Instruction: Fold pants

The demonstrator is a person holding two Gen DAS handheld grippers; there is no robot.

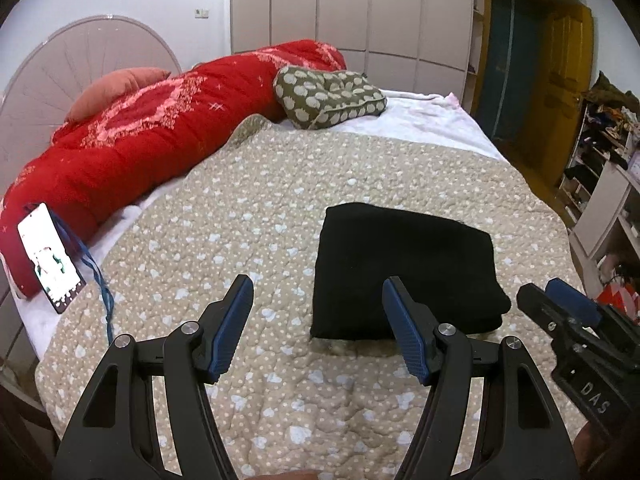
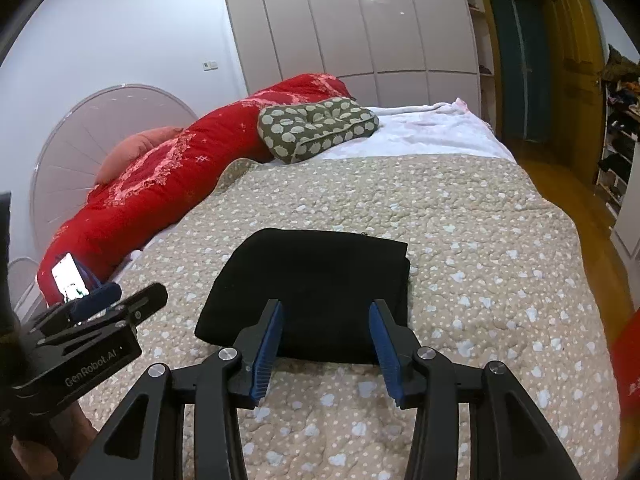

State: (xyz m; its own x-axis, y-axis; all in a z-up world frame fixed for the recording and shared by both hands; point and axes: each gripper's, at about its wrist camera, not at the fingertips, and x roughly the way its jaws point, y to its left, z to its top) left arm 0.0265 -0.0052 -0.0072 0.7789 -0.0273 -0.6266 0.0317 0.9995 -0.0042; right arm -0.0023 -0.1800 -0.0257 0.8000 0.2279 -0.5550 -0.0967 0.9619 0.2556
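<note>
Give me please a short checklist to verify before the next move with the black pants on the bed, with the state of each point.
1. Black pants folded into a compact stack: ok.
2. Stack lies fully on the beige quilt, away from the bed edge: ok.
3. Left tool open, nothing between its pads: ok.
4. Right tool open, holding no cloth: ok.
5. Edges of the layers underneath aligned: cannot tell, the fabric is too dark.
6. Phone and its blue cord apart from the pants: ok.

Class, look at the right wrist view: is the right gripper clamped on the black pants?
No: the right gripper stands open above the folded black pants, with neither blue pad pressing the cloth.
</note>
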